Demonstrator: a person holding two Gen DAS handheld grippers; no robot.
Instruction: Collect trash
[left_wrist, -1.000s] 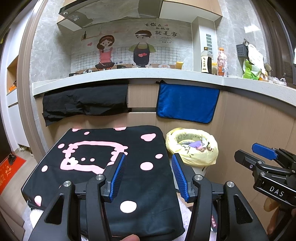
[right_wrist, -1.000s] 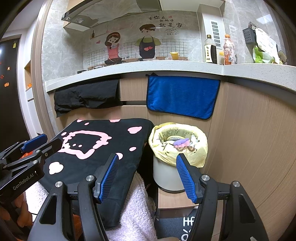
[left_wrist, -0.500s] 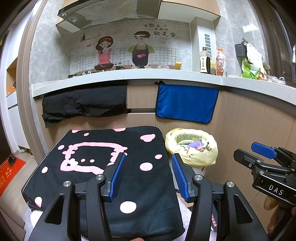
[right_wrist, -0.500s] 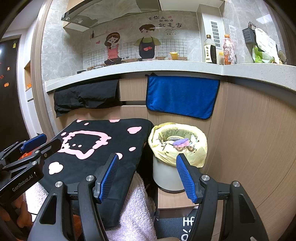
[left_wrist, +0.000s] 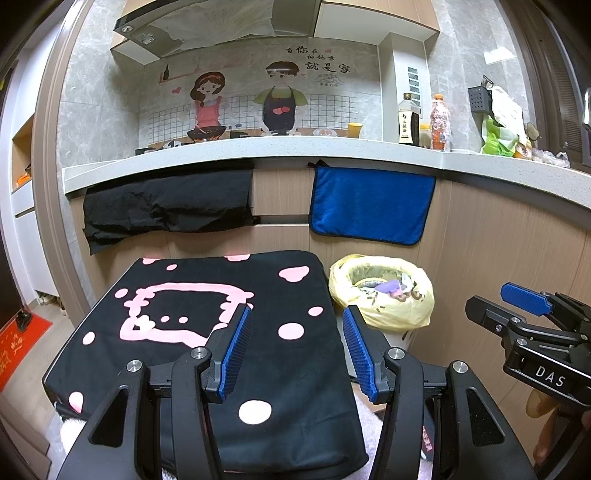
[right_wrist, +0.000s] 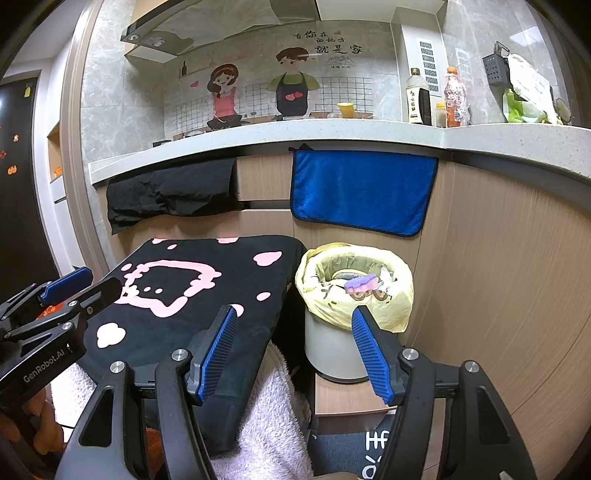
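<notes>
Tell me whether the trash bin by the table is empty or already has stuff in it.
Not empty. The trash bin is lined with a yellow bag, and a purple piece and other scraps show inside.

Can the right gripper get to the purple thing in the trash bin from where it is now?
Probably yes: the right gripper is open and empty, and the purple piece lies uncovered atop the yellow-lined bin, nothing between.
</notes>
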